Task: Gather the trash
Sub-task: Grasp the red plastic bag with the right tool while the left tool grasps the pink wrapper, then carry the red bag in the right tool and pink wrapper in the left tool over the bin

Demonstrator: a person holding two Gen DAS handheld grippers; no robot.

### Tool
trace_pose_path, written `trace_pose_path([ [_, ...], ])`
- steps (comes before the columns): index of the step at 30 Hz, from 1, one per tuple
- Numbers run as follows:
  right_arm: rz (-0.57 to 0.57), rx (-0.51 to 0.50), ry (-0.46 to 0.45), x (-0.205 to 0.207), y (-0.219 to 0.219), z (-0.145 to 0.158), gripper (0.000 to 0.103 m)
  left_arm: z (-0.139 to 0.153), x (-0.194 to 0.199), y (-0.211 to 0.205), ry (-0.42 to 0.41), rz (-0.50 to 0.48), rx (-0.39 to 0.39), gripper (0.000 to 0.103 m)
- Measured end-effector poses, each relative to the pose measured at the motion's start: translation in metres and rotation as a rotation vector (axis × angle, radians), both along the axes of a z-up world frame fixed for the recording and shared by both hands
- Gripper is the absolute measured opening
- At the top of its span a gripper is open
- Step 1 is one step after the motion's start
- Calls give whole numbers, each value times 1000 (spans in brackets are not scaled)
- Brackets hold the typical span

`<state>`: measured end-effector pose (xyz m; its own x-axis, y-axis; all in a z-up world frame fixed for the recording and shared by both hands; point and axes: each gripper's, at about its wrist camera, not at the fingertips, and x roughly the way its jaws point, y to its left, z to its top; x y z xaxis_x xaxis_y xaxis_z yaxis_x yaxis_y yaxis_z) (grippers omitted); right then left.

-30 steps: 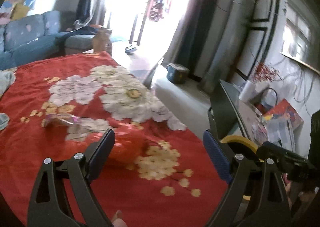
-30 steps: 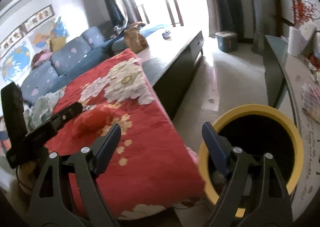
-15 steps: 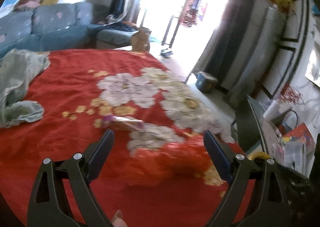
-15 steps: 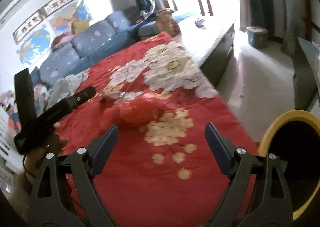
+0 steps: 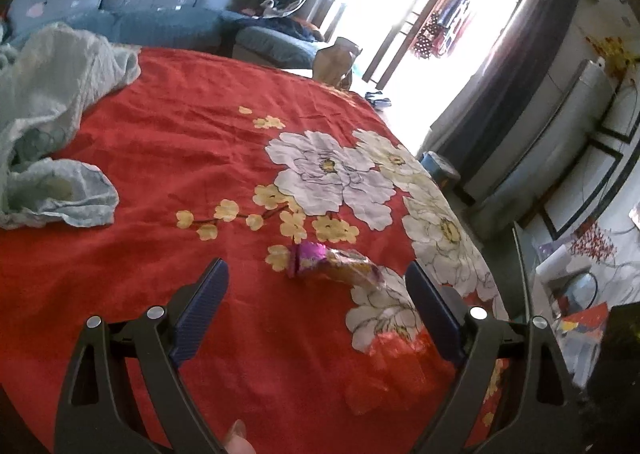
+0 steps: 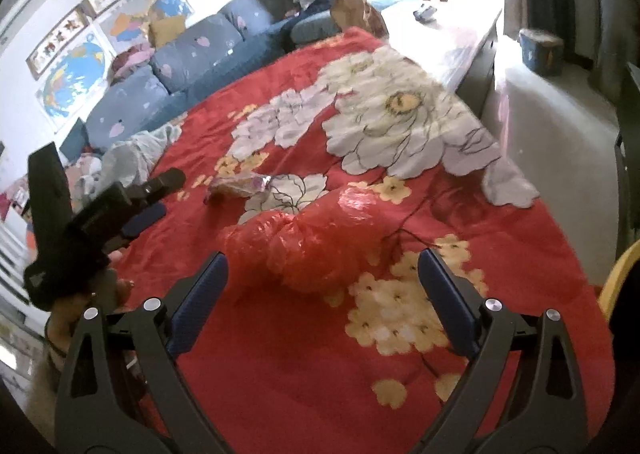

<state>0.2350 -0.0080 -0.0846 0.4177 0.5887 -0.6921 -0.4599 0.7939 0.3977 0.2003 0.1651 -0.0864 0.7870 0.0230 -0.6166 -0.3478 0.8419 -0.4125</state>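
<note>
A shiny snack wrapper [image 5: 336,266] with a magenta end lies on the red flowered bedspread [image 5: 180,158], just beyond my open left gripper [image 5: 316,290]. In the right wrist view the same wrapper [image 6: 240,185] lies further back. A crumpled red plastic bag [image 6: 308,234] sits straight ahead of my right gripper [image 6: 322,282], whose jaws are opening with nothing between them. In the left wrist view that bag [image 5: 396,358] lies beside the right finger. The left gripper [image 6: 148,206] also shows at the left of the right wrist view, held by a hand.
A pale green cloth [image 5: 52,126] is bunched at the bedspread's left. A blue sofa [image 5: 132,10] runs along the far side. A yellow bin rim [image 6: 618,278] shows at the right edge. A dark low table [image 6: 476,54] and floor lie right of the bed.
Both grippers have swung left, away from the yellow bin and over the bedspread. The wrapper now lies ahead of the left jaws and the red bag ahead of the right; the right jaws have widened.
</note>
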Motion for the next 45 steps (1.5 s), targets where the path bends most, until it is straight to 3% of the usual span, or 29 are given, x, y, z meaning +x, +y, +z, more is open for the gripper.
trace_pose_path([
  [4,21,21,69,9,8,-14,82,-10,14,5,4,-10,-40,84],
  [6,47,38,97,10,11,-20,53,-14,21,6,13,-12,-58,81],
  [8,64,43,117,9,12,-25,35,-18,27,6,23,-14,-67,77],
  [11,83,48,103,0,9,-27,24,-26,35,4,48,-15,-71,68],
  [14,85,52,90,-6,2,-24,23,-33,40,2,72,-11,-65,43],
  [29,-34,49,-25,-19,-70,4,23,-19,31,-51,37,-162,-31,29],
  [45,-213,40,-80,-13,-157,21,23,10,16,-149,-8,-413,25,29],
])
